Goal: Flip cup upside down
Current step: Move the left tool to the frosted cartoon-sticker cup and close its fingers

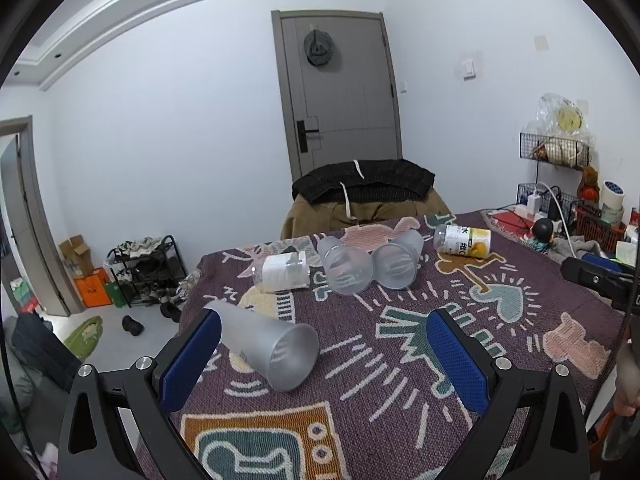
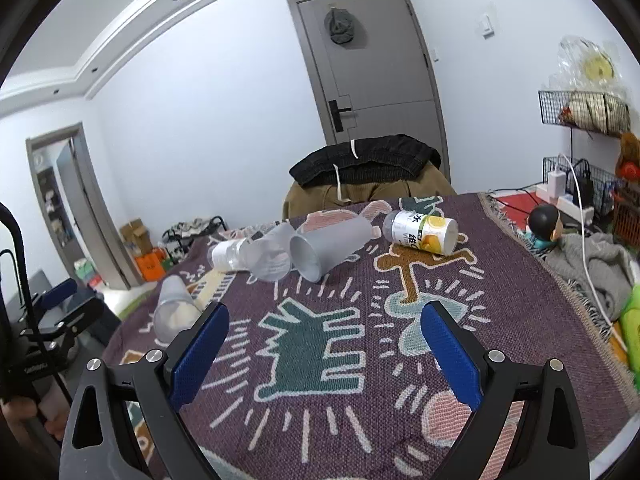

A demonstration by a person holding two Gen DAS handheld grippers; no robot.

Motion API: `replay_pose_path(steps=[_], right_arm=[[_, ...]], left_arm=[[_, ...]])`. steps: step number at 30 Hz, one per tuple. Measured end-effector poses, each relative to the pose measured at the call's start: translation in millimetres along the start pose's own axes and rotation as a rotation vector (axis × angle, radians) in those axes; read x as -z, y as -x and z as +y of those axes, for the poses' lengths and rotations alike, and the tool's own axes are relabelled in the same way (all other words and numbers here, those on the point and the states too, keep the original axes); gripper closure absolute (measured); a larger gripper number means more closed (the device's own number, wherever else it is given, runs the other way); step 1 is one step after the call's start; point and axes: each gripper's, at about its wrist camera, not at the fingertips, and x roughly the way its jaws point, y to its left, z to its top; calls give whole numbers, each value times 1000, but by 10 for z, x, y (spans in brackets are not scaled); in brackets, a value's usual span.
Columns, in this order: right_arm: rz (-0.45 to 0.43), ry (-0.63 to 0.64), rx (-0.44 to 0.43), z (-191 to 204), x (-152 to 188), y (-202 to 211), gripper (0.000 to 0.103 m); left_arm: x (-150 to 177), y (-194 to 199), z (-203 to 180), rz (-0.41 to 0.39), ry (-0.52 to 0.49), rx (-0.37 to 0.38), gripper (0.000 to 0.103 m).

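Note:
Three frosted grey cups lie on their sides on the patterned cloth. The nearest cup (image 1: 268,346) lies just inside my left gripper's left finger, mouth toward me; it also shows in the right wrist view (image 2: 174,308). Two more cups (image 1: 346,266) (image 1: 398,260) lie side by side farther back; in the right wrist view they are the clear one (image 2: 270,258) and the grey one (image 2: 328,246). My left gripper (image 1: 324,354) is open and empty. My right gripper (image 2: 324,350) is open and empty over bare cloth.
A clear bottle with a white label (image 1: 282,272) and a yellow-label bottle (image 1: 464,240) lie on the cloth. A chair with dark clothes (image 1: 364,192) stands behind the table. Wire baskets, cables and clutter (image 1: 560,208) crowd the right side. The table's left edge (image 1: 192,300) drops to the floor.

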Motion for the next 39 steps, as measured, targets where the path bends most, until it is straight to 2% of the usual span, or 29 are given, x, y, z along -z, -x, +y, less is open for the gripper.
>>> replay_pose_path(steps=[6,12,17,19,30,39], right_arm=[[-17,-114,0,-276,40,-93,6],[-36,-187,65,-572,141,-163,6],[-12,-242,64,-765,256,-259,6],[-2,-248,64,-796,278,-286,6],[1,-276,98,-966,279,-276,6],[21,-299,197,-1131,174,-397,6]], left_arm=[[-198,-227,-57,59,-36,12,0],[-353,-551,-155,140,-70,12,0],[-526,-857,-244,188,-97,-2,1],[-593,-1018,-275,220,-105,19,4],[-872,-1885,-227,389,-50,91,13],[-964,-2545,-101,517,47,136,14]])
